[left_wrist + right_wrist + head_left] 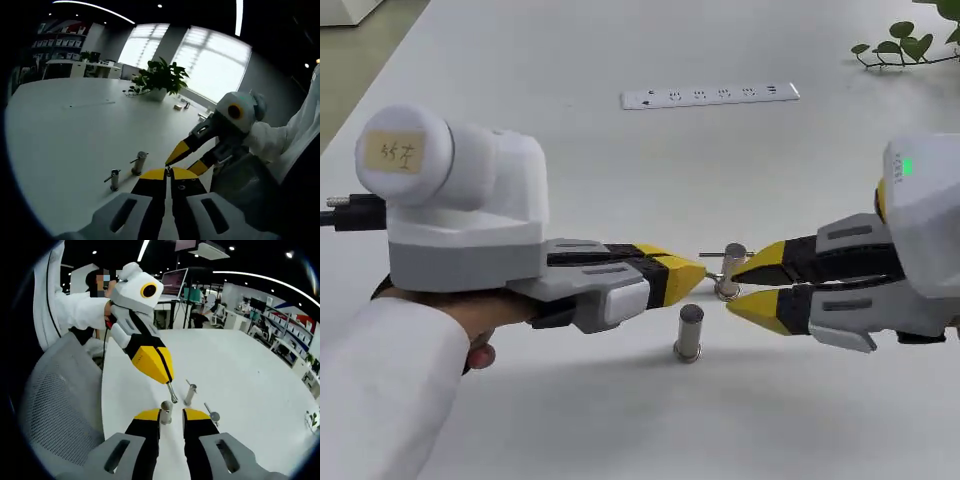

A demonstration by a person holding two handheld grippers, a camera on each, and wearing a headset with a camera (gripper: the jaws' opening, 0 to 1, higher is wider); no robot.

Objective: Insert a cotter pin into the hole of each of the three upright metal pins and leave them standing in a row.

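Right now the left gripper point(168, 379), yellow-tipped and held by a hand in a white sleeve point(380, 390), has its jaws pressed together on a thin silver wire cotter pin point(171, 391), which sticks out past the tips. In the right gripper view the cotter pin slants down toward the top of a short silver cylindrical metal pin point(166, 411) and ends just beside it; I cannot tell whether they touch. That metal pin stands upright on the white table point(620, 150) between the parted jaws of the right gripper point(732, 288). The jaws are spread wider than the pin, with a gap visible on one side.

Just beyond it stand a second metal pin point(190, 392) and a third metal pin point(214, 416), both upright, each with a thin wire crosswise through its upper end.

In the head view a lone metal pin point(688, 333) stands just beside the gripper tips, on the side of the table's near edge; I cannot tell which of the others it is. A flat white power strip point(710, 96) lies well apart, toward the far edge, and a green leafy plant point(905, 42) sits at the far right corner.
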